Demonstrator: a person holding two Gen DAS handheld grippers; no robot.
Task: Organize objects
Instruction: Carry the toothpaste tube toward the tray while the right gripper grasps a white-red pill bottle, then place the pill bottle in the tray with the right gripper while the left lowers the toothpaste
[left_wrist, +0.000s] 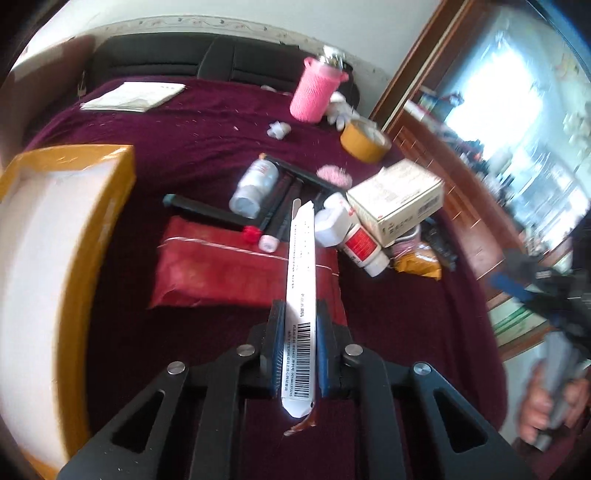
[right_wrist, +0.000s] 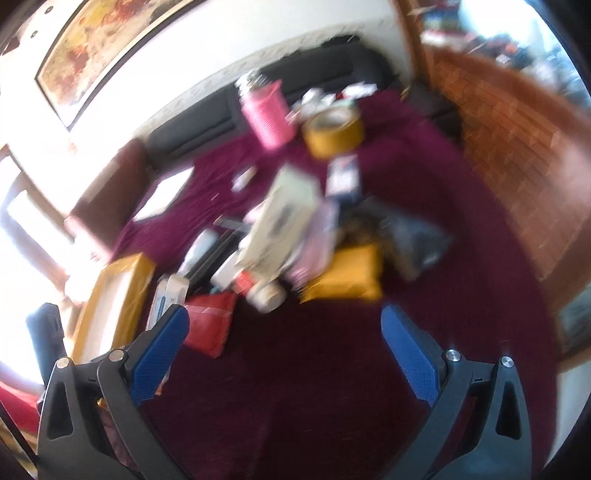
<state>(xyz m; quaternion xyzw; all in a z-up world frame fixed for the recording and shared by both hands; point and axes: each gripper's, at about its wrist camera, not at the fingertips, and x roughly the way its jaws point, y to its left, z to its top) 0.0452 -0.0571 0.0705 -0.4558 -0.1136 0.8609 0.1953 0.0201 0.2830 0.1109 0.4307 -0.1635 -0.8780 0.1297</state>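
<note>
My left gripper (left_wrist: 299, 312) is shut on a long, flat white package (left_wrist: 301, 280) with a barcode; it sticks out forward over a red pouch (left_wrist: 236, 269). The pile beyond holds a clear bottle (left_wrist: 255, 188), black rods (left_wrist: 284, 206), a white bottle with a red label (left_wrist: 354, 236) and a white carton (left_wrist: 399, 199). A yellow-rimmed tray (left_wrist: 122, 206) with a white inside lies at the left. My right gripper (right_wrist: 284, 314) hangs open above the dark red cloth with nothing between its blue pads (right_wrist: 159, 354). The right wrist view is blurred.
A pink-sleeved bottle (left_wrist: 314, 92) and a roll of tan tape (left_wrist: 364, 142) stand at the back. A yellow packet (right_wrist: 347, 273) lies by the pile. White papers (left_wrist: 133, 96) rest at the far left. A wooden cabinet (left_wrist: 454, 177) borders the right side. A hand (left_wrist: 546, 406) shows low right.
</note>
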